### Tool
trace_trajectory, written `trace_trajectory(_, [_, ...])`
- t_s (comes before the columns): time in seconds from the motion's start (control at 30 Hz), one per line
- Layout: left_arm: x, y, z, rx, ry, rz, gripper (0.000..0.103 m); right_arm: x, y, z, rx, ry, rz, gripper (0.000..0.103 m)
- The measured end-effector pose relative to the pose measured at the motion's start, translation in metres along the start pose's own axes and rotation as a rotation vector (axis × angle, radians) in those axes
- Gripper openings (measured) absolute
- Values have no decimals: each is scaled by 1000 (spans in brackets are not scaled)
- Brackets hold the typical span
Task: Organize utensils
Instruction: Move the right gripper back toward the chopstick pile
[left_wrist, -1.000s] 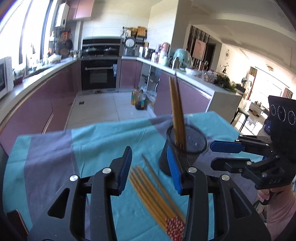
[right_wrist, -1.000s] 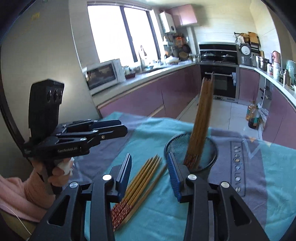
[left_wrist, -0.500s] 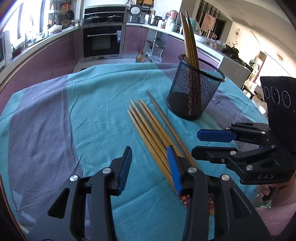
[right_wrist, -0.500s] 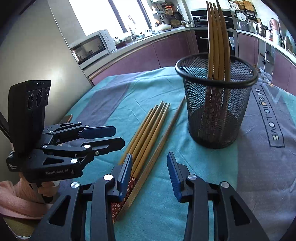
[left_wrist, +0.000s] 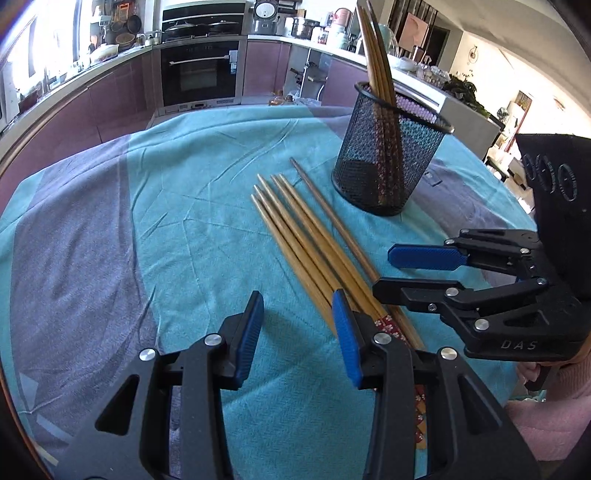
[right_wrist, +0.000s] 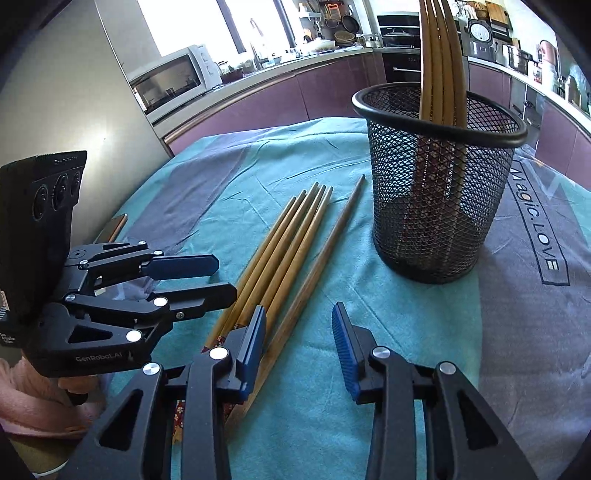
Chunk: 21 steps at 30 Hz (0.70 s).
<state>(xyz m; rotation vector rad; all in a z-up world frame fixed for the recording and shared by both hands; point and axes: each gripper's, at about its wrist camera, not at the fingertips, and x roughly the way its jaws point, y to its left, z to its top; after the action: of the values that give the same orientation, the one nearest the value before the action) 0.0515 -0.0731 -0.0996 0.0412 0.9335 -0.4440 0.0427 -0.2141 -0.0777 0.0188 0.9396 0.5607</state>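
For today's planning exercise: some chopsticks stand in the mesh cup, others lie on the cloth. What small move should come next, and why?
Probably lower the open right gripper onto the lone darker chopstick nearest the mesh cup. It lies apart from the bundle, and both grippers are empty.

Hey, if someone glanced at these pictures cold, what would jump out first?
Probably the black mesh cup standing upright on the teal cloth, with several wooden chopsticks poking out of its top. Next, the loose chopsticks lying side by side on the cloth beside it. Both claws, left claw and right claw, sit open and empty at their near ends.
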Motion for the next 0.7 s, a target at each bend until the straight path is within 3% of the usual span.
trace_trajectory(0.3, [4, 1, 0, 8, 2, 1, 37, -3, -1, -3, -1, 4, -24, 29])
trace_trajectory(0.7, [10, 5, 3, 12, 0, 4, 22, -11, -6, -3, 5, 8, -60, 26])
